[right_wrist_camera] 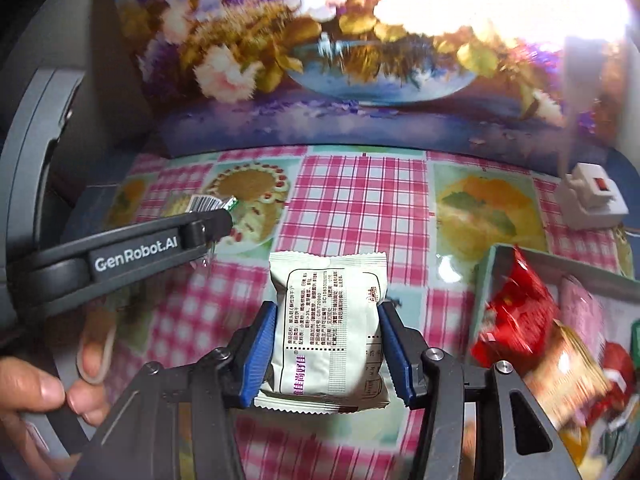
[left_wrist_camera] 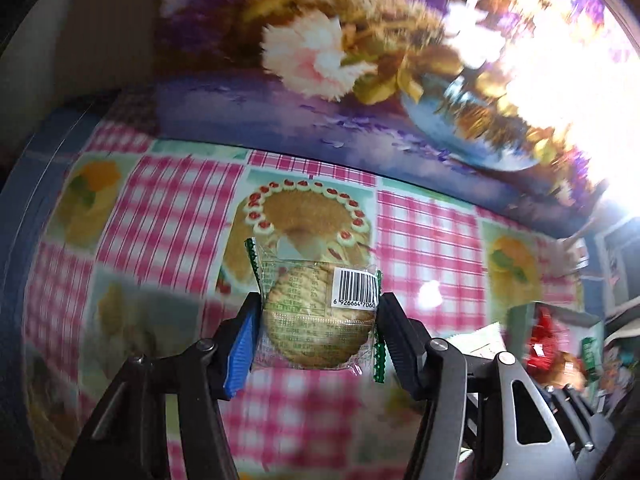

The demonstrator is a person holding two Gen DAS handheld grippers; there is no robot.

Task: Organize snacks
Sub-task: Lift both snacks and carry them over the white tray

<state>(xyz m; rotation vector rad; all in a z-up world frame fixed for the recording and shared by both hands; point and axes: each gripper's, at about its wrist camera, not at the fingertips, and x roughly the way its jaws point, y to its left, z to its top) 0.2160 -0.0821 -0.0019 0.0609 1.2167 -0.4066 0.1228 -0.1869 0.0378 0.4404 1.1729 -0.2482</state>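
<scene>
A round biscuit in a clear wrapper with a barcode label (left_wrist_camera: 316, 328) hangs above the checked tablecloth (left_wrist_camera: 424, 248), and my left gripper (left_wrist_camera: 318, 304) is shut on its two sides. In the right wrist view, the same gripper (right_wrist_camera: 222, 216) reaches in from the left with the wrapped biscuit (right_wrist_camera: 202, 202) at its tip. My right gripper (right_wrist_camera: 327, 312) is shut on a white snack packet (right_wrist_camera: 332, 332) with printed text, its blue pads pressing on both edges. The packet is lifted off the cloth.
A green box (right_wrist_camera: 486, 276) holding red and orange snack packets (right_wrist_camera: 516, 312) stands at the right, also seen as the box (left_wrist_camera: 520, 312). A white plug adapter (right_wrist_camera: 588, 200) lies far right. A floral panel (right_wrist_camera: 320, 60) closes the back. A person's hand (right_wrist_camera: 36, 396) holds the left tool.
</scene>
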